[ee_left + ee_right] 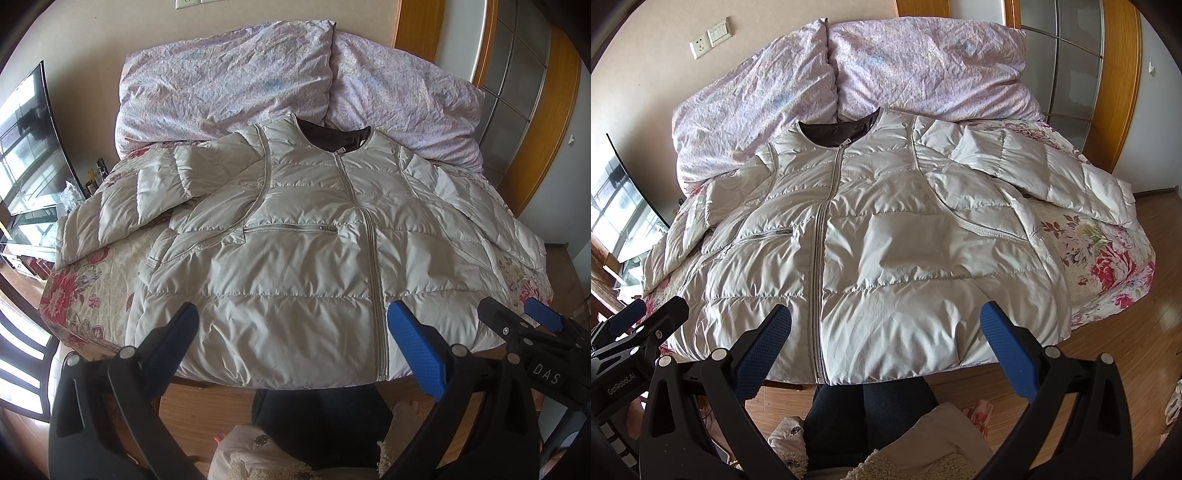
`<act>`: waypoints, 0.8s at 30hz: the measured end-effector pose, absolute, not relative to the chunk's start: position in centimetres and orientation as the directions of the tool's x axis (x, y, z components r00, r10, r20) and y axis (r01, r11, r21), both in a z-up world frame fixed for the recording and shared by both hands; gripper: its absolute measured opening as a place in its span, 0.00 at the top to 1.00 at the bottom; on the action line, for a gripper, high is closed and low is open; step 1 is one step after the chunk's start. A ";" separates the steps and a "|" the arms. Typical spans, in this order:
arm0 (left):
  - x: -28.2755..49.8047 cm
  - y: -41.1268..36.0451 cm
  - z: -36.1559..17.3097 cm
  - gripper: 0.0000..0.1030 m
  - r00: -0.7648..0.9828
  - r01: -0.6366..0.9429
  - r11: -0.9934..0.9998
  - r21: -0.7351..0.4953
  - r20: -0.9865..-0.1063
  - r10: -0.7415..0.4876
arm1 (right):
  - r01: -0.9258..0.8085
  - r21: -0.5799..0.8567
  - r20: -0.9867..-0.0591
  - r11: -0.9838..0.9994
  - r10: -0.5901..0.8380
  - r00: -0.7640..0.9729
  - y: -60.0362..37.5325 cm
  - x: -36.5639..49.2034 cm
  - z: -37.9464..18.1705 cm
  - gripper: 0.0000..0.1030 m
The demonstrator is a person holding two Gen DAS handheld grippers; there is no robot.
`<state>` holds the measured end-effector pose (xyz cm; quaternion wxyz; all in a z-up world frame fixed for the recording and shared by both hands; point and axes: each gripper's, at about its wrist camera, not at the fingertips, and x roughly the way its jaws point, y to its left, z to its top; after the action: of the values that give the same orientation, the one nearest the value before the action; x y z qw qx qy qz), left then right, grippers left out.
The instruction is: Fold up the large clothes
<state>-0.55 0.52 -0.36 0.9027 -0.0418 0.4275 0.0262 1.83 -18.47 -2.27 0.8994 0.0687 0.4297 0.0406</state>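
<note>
A pale beige quilted down jacket point(295, 258) point(879, 251) lies face up on the bed, zipped, its dark-lined collar toward the pillows and its hem at the near edge. The left sleeve point(147, 199) is bent across itself; the right sleeve point(1052, 173) stretches out to the right. My left gripper point(291, 325) hovers open above the hem with nothing between its blue pads. My right gripper point(886, 325) is also open and empty, just over the hem. Each gripper shows at the edge of the other's view: the right gripper point(517, 314), the left gripper point(646, 314).
The bed has a floral cover point(77, 288) point(1108, 258) and two crumpled lilac pillows point(229, 74) point(923, 59) at the head. A person's dark-trousered legs point(871, 417) stand at the near edge on the wooden floor. A television point(26, 140) stands left; wooden door frames point(1115, 85) stand right.
</note>
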 end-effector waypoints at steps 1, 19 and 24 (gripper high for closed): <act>-0.4 0.4 -0.3 0.02 0.634 -0.084 0.995 -0.053 -0.773 0.012 | -0.014 0.159 -0.767 0.987 0.132 0.627 -18.5 1.8 -2.3 0.01; -0.1 0.7 -0.4 0.02 0.633 -0.084 0.995 -0.050 -0.774 0.015 | -0.012 0.163 -0.766 0.987 0.134 0.628 -18.5 1.9 -2.2 0.01; -0.1 0.6 -0.3 0.02 0.632 -0.085 0.995 -0.051 -0.775 0.014 | -0.012 0.162 -0.766 0.987 0.134 0.628 -18.5 2.0 -2.3 0.01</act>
<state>-0.08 0.63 -0.32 0.9024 -0.0415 0.4280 0.0277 2.04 -18.54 -2.26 0.8995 0.0709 0.4291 0.0407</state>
